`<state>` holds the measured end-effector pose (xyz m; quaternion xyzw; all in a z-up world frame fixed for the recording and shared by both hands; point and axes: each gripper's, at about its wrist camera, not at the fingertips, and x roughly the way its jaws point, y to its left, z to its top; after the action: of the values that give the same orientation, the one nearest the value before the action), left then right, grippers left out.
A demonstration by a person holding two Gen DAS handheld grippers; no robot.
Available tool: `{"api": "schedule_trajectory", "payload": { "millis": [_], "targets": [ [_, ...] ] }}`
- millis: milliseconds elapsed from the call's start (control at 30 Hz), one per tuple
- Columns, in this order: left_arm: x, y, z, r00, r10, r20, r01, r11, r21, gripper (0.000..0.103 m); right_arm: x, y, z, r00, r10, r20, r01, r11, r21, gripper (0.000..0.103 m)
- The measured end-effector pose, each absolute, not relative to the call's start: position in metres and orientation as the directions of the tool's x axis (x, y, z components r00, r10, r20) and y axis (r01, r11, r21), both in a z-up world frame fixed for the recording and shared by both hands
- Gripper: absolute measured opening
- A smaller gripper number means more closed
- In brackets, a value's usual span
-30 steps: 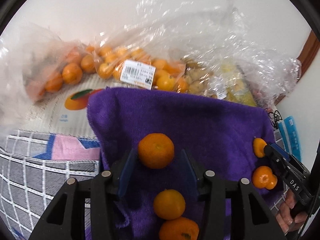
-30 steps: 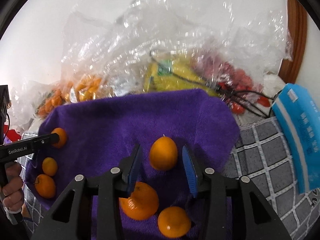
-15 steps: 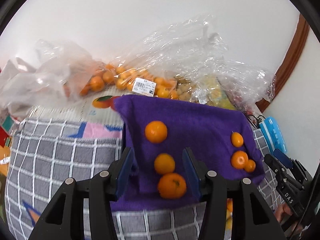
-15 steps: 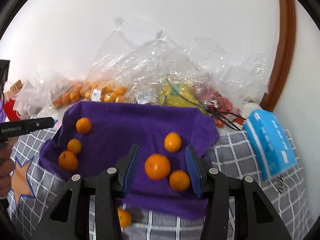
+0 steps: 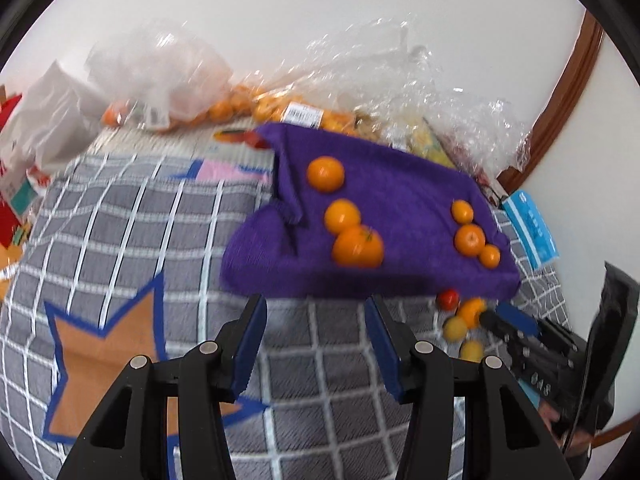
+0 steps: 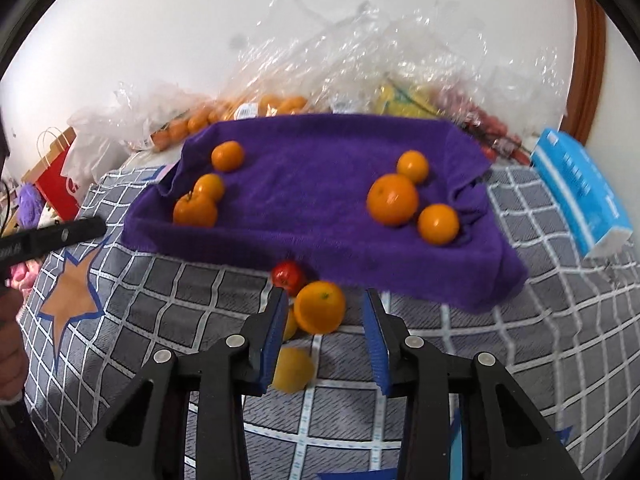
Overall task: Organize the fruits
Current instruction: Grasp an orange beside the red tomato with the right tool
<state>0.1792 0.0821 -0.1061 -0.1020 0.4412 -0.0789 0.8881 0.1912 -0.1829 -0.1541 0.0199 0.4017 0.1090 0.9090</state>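
Fingers, right [image 6: 324, 320]: closing around the loose orange [image 6: 322, 307]; pads not yet pressing it, as far as I see.
Fingers, left [image 5: 316, 336]: released, nothing between them.
Change: both my hands have drawn back from the purple towel [image 6: 320, 184]; its six oranges now lie well ahead.
Meaning: I judge the next pick has begun.
Loose orange: on the checked cover [image 6: 200, 300], beside a red fruit [image 6: 288, 274], below the towel's edge.
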Motion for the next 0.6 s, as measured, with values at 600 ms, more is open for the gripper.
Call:
{"api": "schedule_trajectory", "payload": {
  "millis": [600],
  "targets": [
    [0.155,0.105,-0.121,0.593,-0.274,-0.757,0.056,0.952,-0.301,0.049,0.207,-0.185,-0.161,0.637,0.208,-0.742,-0.130,0.978,0.163,0.031]
  ]
}}
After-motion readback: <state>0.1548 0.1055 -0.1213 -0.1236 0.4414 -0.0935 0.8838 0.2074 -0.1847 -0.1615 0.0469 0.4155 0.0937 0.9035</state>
